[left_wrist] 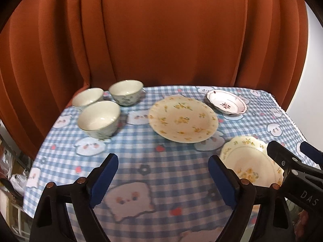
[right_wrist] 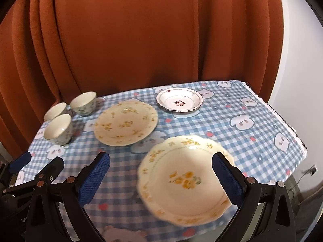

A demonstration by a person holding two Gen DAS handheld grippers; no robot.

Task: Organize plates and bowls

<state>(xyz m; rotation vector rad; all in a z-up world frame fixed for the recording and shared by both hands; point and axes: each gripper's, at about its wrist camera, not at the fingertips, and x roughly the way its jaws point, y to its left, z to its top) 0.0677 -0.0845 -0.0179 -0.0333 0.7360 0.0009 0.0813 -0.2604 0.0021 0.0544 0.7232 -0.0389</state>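
Fingers of left gripper (left_wrist: 163,178) and right gripper (right_wrist: 161,178) spread apart, gripping nothing; scalloped plate (right_wrist: 185,178) near table's (right_wrist: 262,125) front edge; three bowls (left_wrist: 99,119) at far-left corner beside curtain (left_wrist: 161,32).

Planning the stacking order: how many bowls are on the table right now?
3, clustered at the table's far left: the nearest bowl, one behind it at the left edge, and one farther back to the right. None appears hidden.

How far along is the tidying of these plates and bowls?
Nothing is stacked yet. Three bowls sit loosely grouped, and the large plate and red-patterned dish lie apart. The open right gripper hovers around the scalloped plate; the left gripper is open and holds nothing.
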